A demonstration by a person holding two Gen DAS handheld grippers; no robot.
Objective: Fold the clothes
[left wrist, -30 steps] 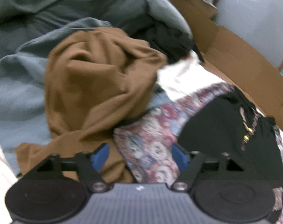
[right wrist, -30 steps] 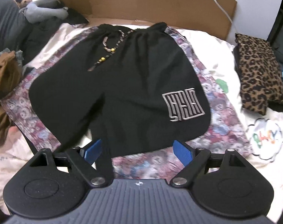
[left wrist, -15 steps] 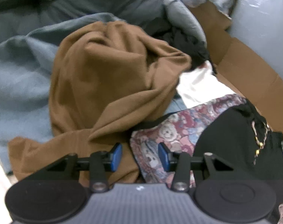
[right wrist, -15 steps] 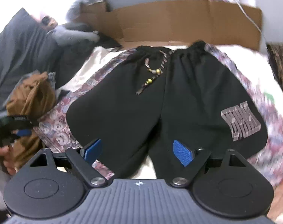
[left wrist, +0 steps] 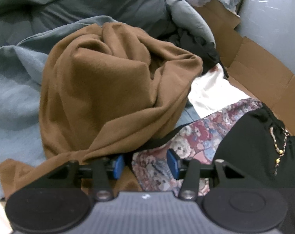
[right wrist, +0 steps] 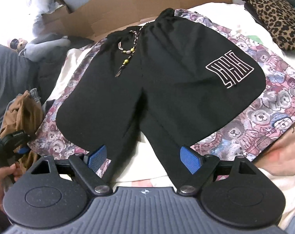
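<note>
Black shorts (right wrist: pixel 157 81) with a beaded drawstring (right wrist: pixel 128 52) and a white emblem lie flat on a teddy-bear print cloth (right wrist: pixel 264 117). My right gripper (right wrist: pixel 143 157) is open just above the shorts' near leg hems, its pads apart from the fabric. In the left wrist view my left gripper (left wrist: pixel 145 164) hovers low over the corner of the print cloth (left wrist: pixel 196 134). Its jaws are opening; the cloth's edge lies between the pads, unpressed. A crumpled brown garment (left wrist: pixel 108 89) touches the left pad's side. The shorts (left wrist: pixel 254 146) show at the right.
Flattened cardboard (right wrist: pixel 147 5) stands along the far side of the bed. A leopard-print cloth (right wrist: pixel 274 13) lies at far right. Grey-blue clothes (left wrist: pixel 11 97) and dark bedding (left wrist: pixel 69 0) pile behind the brown garment. A hand (right wrist: pixel 3 177) holds the left gripper at the lower left.
Both grippers have sunk toward the bed. The left one's jaws narrowed over the print cloth's corner, then widened slightly. The right one rolled, so the shorts now appear tilted.
</note>
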